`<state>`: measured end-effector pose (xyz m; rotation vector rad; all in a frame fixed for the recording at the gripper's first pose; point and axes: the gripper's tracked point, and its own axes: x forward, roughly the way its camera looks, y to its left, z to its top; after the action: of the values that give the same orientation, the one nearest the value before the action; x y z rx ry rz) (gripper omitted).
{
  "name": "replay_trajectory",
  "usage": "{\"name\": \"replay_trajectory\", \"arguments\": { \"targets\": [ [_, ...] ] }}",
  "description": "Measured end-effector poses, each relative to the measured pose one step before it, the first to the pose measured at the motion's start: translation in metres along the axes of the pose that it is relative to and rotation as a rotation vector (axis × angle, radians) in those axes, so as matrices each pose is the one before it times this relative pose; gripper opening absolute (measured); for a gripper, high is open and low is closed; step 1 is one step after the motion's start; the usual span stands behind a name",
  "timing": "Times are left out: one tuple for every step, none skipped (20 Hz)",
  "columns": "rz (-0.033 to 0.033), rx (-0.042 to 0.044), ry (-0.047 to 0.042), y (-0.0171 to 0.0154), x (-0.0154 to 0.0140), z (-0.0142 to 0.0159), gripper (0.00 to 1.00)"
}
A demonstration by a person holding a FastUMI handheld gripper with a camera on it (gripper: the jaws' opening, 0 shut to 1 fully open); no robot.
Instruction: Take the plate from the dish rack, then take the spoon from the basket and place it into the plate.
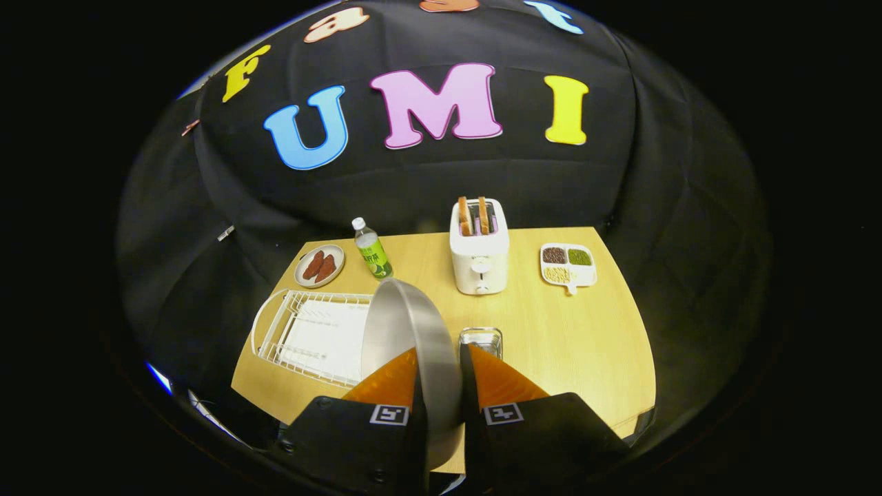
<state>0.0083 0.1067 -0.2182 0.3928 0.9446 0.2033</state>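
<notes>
A round metal plate (406,337) stands on edge between my two fingers, lifted above the wooden table (579,337). My gripper (439,358) is shut on the plate's rim. To the left of the plate lies the white wire dish rack (310,334), with nothing standing in it. Just ahead of the right finger sits a small shiny metal basket (481,339); its contents are too small to make out.
A white toaster (479,255) with two bread slices stands beyond the basket. A green-labelled bottle (372,249) and a small plate of brown food (320,266) sit behind the rack. A white divided tray of grains (568,265) lies at the far right.
</notes>
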Motion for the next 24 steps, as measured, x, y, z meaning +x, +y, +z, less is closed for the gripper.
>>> {"name": "replay_trajectory", "arguments": {
  "targets": [
    [0.01014, 0.02188, 0.01250, -0.00638, -0.00289, -0.01335, 0.24],
    [0.01163, 0.01987, 0.01642, -0.00641, -0.00297, -0.01359, 0.25],
    [0.00487, 0.02510, 0.01967, -0.00931, -0.00091, -0.01662, 0.25],
    [0.00601, 0.01536, 0.01646, -0.00523, 0.00207, -0.01340, 0.25],
    [0.00555, 0.01410, 0.01705, -0.00546, 0.00061, -0.01517, 0.25],
    [0.00347, 0.01924, 0.01994, -0.00706, 0.00291, -0.01609, 0.25],
    [0.00277, 0.01233, 0.01425, -0.00380, 0.00340, -0.01316, 0.25],
    [-0.00484, 0.01289, 0.01551, -0.00688, 0.00448, -0.01285, 0.25],
    [-0.00279, 0.00919, 0.01564, -0.00687, 0.00426, -0.01189, 0.25],
    [-0.00139, 0.01369, 0.01570, -0.00624, 0.00548, -0.00947, 0.25],
    [0.00187, 0.01882, 0.01202, -0.00457, 0.00516, -0.00920, 0.25],
    [0.00341, 0.01578, 0.00965, -0.00474, 0.00538, -0.00600, 0.25],
    [0.00539, 0.01223, 0.00691, -0.00382, 0.00552, -0.00636, 0.25],
    [0.00684, 0.00784, 0.00998, -0.00353, 0.00565, -0.00517, 0.24],
    [0.00402, 0.01047, 0.01346, -0.00276, 0.00529, -0.00715, 0.25],
    [0.00372, 0.01622, 0.01229, -0.00372, 0.00680, -0.00585, 0.25],
    [0.00624, 0.01933, 0.01715, -0.00405, 0.00669, -0.00649, 0.25],
    [0.00920, 0.02026, 0.01057, -0.00185, 0.00751, -0.00462, 0.25],
    [0.01138, 0.01508, 0.01369, -0.00110, 0.00691, -0.00502, 0.25],
    [0.01204, 0.01330, 0.01372, -0.00217, 0.00739, -0.00389, 0.24],
    [0.01121, 0.01329, 0.00901, -0.00249, 0.00567, -0.00370, 0.25],
    [0.00999, 0.01652, 0.00649, -0.00178, 0.00572, -0.00186, 0.25],
    [0.00953, 0.02354, 0.00320, -0.00301, 0.00508, -0.00071, 0.25],
    [0.00568, 0.02169, 0.00446, -0.00125, 0.00617, -0.00007, 0.25]
  ]
}}
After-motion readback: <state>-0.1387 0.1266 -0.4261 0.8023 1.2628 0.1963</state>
